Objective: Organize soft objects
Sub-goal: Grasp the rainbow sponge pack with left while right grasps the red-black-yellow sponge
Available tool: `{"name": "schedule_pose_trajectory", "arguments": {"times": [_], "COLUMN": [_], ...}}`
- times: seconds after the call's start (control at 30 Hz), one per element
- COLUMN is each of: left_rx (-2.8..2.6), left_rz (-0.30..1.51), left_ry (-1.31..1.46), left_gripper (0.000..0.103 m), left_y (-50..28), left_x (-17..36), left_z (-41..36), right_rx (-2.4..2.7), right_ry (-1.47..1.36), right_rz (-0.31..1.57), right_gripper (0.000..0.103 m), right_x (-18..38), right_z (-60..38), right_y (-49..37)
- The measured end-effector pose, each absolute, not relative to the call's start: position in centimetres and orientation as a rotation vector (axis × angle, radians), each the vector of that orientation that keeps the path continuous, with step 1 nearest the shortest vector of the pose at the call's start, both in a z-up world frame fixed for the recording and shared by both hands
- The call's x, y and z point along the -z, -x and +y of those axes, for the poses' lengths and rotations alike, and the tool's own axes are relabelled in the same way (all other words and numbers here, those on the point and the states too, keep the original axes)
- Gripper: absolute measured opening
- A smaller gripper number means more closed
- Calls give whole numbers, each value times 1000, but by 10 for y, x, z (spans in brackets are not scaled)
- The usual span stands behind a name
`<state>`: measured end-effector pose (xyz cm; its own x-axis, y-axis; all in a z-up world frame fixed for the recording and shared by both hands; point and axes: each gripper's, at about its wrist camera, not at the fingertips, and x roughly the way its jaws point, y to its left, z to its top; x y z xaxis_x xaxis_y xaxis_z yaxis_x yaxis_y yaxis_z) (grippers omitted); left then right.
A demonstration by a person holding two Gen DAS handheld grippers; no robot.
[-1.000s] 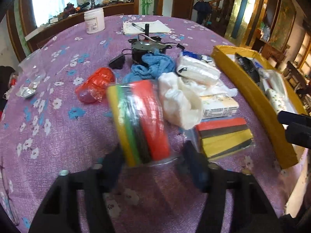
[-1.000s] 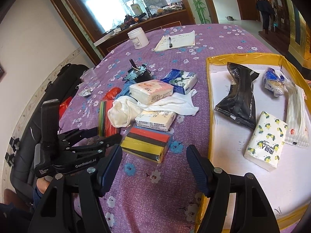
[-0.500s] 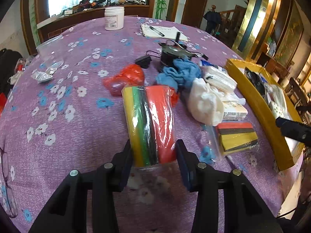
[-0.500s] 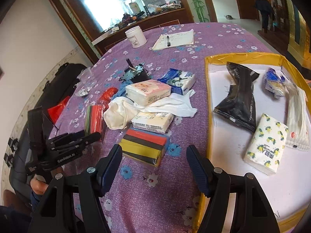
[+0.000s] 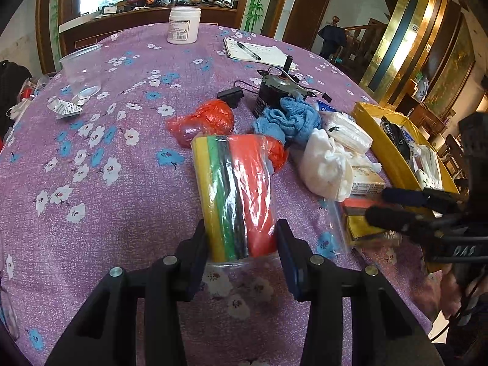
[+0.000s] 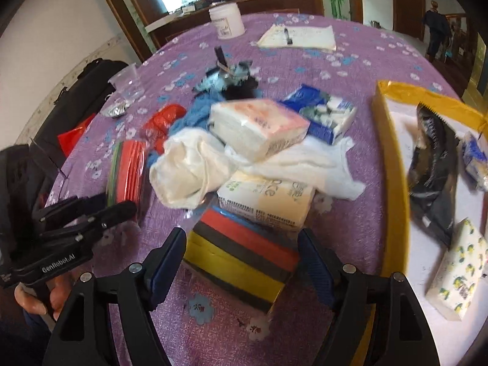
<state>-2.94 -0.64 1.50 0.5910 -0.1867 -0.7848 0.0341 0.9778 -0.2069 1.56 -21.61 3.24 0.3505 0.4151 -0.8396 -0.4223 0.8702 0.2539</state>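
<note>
A clear-bagged stack of yellow, green, black and red sponge sheets [image 5: 236,195] stands on edge on the purple flowered tablecloth [image 5: 100,201], its near end clamped between the pads of the left gripper [image 5: 241,244]. Just to its right lies a white crumpled cloth [image 5: 328,164]. A second bagged stack of red, black and yellow sponge sheets [image 6: 244,256] lies flat between the jaws of the right gripper [image 6: 242,259], which are opening around it without touching it. A white tissue pack [image 6: 268,201] rests against its far edge. The yellow-rimmed tray [image 6: 393,183] sits further right.
</note>
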Motion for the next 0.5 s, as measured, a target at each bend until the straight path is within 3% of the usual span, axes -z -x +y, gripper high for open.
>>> {"name": "schedule_pose_trajectory", "arguments": {"times": [0.2, 0.37, 0.43, 0.47, 0.5], "left_rx": [132, 117, 110, 108, 106], "left_rz": [949, 961, 979, 985, 987], "left_ry": [186, 188, 187, 189, 190], "left_gripper": [42, 43, 48, 50, 53], "left_y": [26, 20, 15, 13, 11], "left_x": [-13, -12, -11, -10, -9], "left_z": [-6, -7, -9, -9, -10], "right_rx": [-703, -640, -633, -641, -642], "right_ry": [62, 133, 109, 102, 104], "right_rz": [1141, 1073, 1081, 1088, 1090], "right_gripper": [82, 82, 82, 77, 64], "right_x": [-28, -36, -32, -29, -25], "right_z": [-205, -203, -202, -200, -199], "right_y": [18, 18, 10, 10, 11]}}
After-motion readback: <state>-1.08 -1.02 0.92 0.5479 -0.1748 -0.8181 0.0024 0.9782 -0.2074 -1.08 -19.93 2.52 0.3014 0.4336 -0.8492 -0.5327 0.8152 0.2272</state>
